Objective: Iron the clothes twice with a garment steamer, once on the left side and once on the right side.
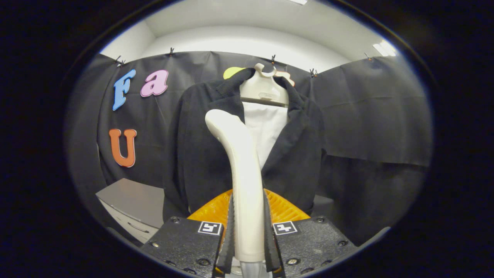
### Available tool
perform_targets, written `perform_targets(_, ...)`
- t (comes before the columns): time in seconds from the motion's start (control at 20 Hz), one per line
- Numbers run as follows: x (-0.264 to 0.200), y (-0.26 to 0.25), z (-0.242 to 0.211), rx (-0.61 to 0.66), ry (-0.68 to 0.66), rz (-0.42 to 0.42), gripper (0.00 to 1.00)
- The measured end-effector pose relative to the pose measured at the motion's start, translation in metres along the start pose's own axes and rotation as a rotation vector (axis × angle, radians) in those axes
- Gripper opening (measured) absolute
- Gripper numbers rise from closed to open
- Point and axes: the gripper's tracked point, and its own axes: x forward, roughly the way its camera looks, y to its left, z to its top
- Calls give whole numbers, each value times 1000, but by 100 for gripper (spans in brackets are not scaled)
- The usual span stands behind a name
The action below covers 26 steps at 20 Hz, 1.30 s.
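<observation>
The gripper is closed on the handle of a cream-coloured garment steamer, both fingers pressing its lower shaft from either side. The handle rises upright between them and bends toward the clothes at its top, so the steaming head probably faces the fabric rather than the camera. Just behind the fingers sits a ribbed orange part; what it is cannot be told. Straight ahead hangs a dark jacket, open at the front over a white lining, on a pale hanger hooked high on the booth's wall, which keeps the cloth hanging flat for steaming. The steamer head is level with the jacket's left front panel. A grey drawer cabinet stands low beside the jacket.
</observation>
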Motion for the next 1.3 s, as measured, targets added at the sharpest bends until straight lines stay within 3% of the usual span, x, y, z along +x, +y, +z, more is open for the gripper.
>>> perform_targets(1.3, -16, -7, -139, -77, 183, -16, 35)
